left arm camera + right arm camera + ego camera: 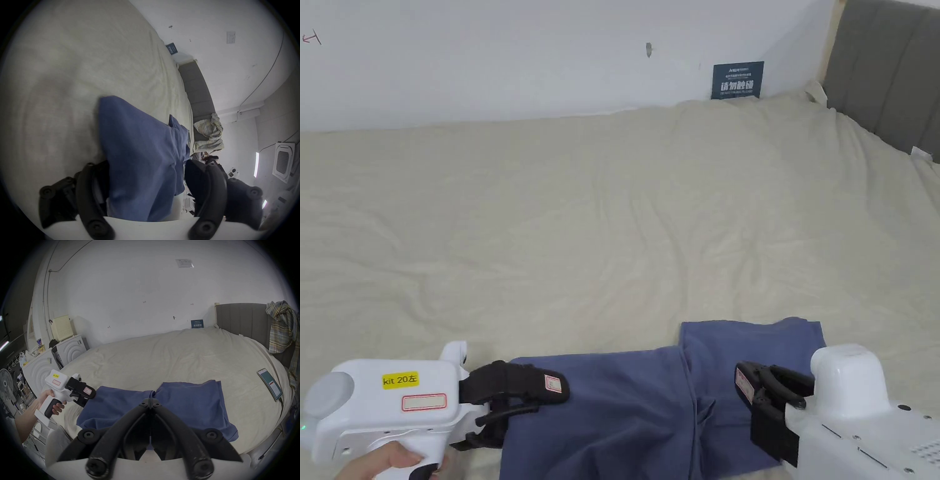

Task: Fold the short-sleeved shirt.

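Shirt: the blue short-sleeved shirt (650,406) is lying at the near edge of the bed (612,219), already gathered into a narrow band running left to right, with a crease near its middle where two parts are meeting.
Left gripper: the left gripper (519,400) is sitting at the shirt's left end; in the left gripper view its jaws are standing wide apart with the blue cloth (142,162) running between them, and neither jaw is visibly pressing on it.
Why held so: judging by the spread jaws astride the cloth, the person is probably either lining up to pinch the left end or letting it go; which one cannot be told.
Right gripper: the right gripper (151,402) is hovering over the middle crease with its jaw tips drawn together and nothing between them.
Why placed so: it is likely waiting above the crease to pin or steady the fold line.
Edges: the shirt's near side is hanging close to the mattress edge, so any pull toward the person is risking a slide off.
Open room: the bed is lying bare to the far side and left, giving plenty of space for a fold away from the person.
Right side: a phone (270,386) is resting well apart from the shirt, near the headboard (887,69).
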Motion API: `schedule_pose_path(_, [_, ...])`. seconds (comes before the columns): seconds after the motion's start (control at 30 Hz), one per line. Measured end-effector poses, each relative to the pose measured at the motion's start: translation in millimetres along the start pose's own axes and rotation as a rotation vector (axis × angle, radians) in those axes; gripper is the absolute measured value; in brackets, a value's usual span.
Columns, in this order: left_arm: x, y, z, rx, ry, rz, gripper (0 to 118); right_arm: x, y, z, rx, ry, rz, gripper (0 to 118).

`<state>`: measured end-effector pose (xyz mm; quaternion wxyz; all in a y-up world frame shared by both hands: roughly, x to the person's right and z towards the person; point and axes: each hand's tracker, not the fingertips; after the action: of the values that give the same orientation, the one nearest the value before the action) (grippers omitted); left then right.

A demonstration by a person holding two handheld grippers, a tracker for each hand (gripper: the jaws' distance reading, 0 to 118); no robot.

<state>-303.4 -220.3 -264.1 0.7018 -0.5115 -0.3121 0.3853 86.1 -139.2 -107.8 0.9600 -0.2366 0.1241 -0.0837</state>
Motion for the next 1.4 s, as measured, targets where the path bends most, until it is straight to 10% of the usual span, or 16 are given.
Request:
schedule_pose_path(0.03, [0.7,0.9,-1.9,-0.015,0.041,-0.018,28,-0.6,0.2,-0.1,0.002,0.0,0.0,0])
schedule_pose_path(0.07, [1.7,2.0,-4.0,-0.022,0.114,-0.036,17,-0.7,0.6,-0.4,0.0,0.003,0.001,0])
schedule_pose_path(0.9, [-4.3,-5.4,161.5,0.142,0.338,-0.033,13,16.3,-6.0,1.1,0.02,0.004,-0.036,0])
schedule_pose_path(1.4, [128.7,-9.1,51.5,0.007,0.346,-0.199,13,47.9,-8.3,17.4,0.055,0.026,-0.087,0])
